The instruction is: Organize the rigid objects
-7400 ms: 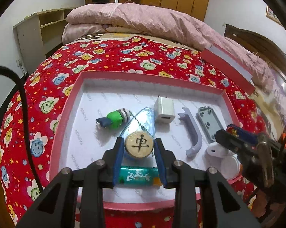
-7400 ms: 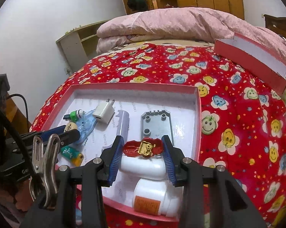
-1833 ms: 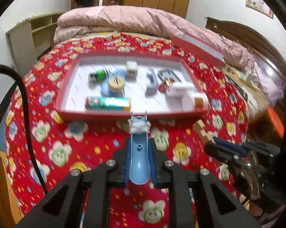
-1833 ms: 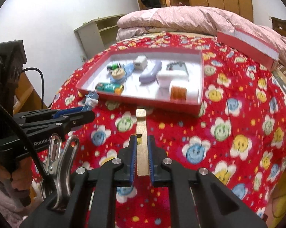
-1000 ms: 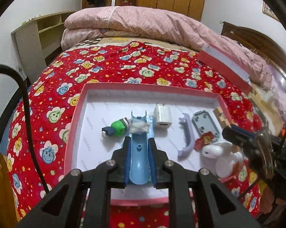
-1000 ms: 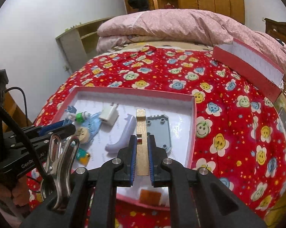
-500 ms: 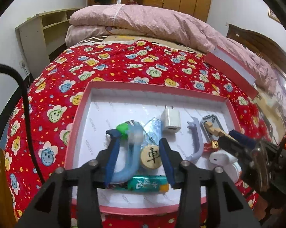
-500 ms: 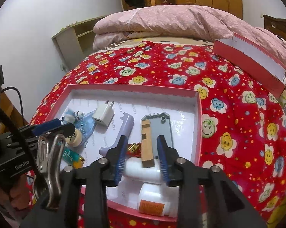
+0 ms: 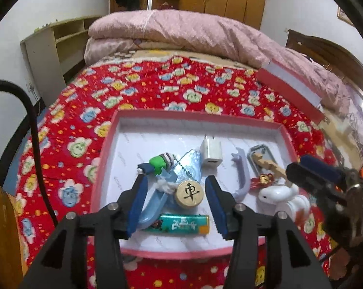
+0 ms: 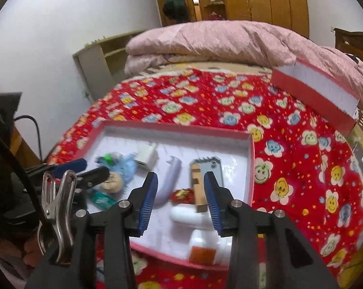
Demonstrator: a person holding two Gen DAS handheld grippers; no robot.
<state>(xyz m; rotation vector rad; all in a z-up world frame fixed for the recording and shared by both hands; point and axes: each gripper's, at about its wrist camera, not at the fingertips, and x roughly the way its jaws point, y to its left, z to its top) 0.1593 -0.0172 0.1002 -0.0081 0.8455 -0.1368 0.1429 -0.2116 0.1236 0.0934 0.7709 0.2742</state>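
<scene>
Landmark: pink tray [image 9: 104,149] on bed.

- Left gripper [image 9: 175,202]: jaws apart, empty, over tray's near-left part. Between them, resting on tray floor: light-blue curved piece [image 9: 155,200], long axis along fingers; round chess piece [image 9: 189,193] touching its right side.
- Right gripper [image 10: 180,197]: jaws apart, empty, over tray's near-right part. Wooden block [image 10: 198,187] just inside right jaw, long axis along fingers, lying across grey plate [image 10: 211,166] and white case [image 10: 188,215].
- Judgement: both items released in tray; each gripper free to back straight out.
</scene>
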